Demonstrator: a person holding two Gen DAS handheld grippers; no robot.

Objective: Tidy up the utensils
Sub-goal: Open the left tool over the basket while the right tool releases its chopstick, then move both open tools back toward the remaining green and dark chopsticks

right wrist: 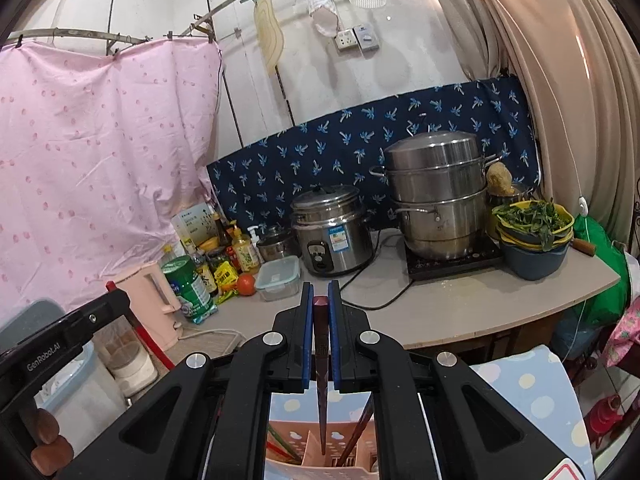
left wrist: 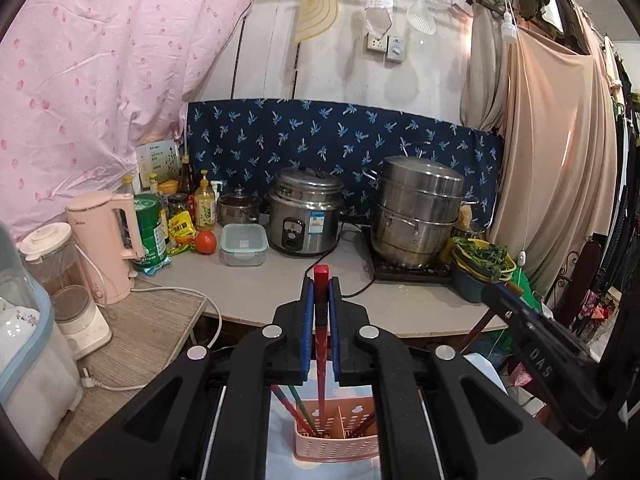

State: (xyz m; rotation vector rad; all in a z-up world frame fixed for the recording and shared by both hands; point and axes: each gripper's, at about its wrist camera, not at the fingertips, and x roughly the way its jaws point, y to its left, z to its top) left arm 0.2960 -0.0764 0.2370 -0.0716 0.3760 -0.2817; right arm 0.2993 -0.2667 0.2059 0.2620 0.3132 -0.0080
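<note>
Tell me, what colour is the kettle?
Pale pink kettle; the left wrist view shows it best.

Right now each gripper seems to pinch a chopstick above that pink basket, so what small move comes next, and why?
Probably lower the left gripper so its red chopstick slides into the basket. The tip already hangs over a compartment. The right gripper holds a dark chopstick likewise.

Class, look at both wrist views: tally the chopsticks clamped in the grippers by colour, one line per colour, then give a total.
Red chopstick, in the left gripper: 1
Dark brown chopstick, in the right gripper: 1
Total: 2
</note>
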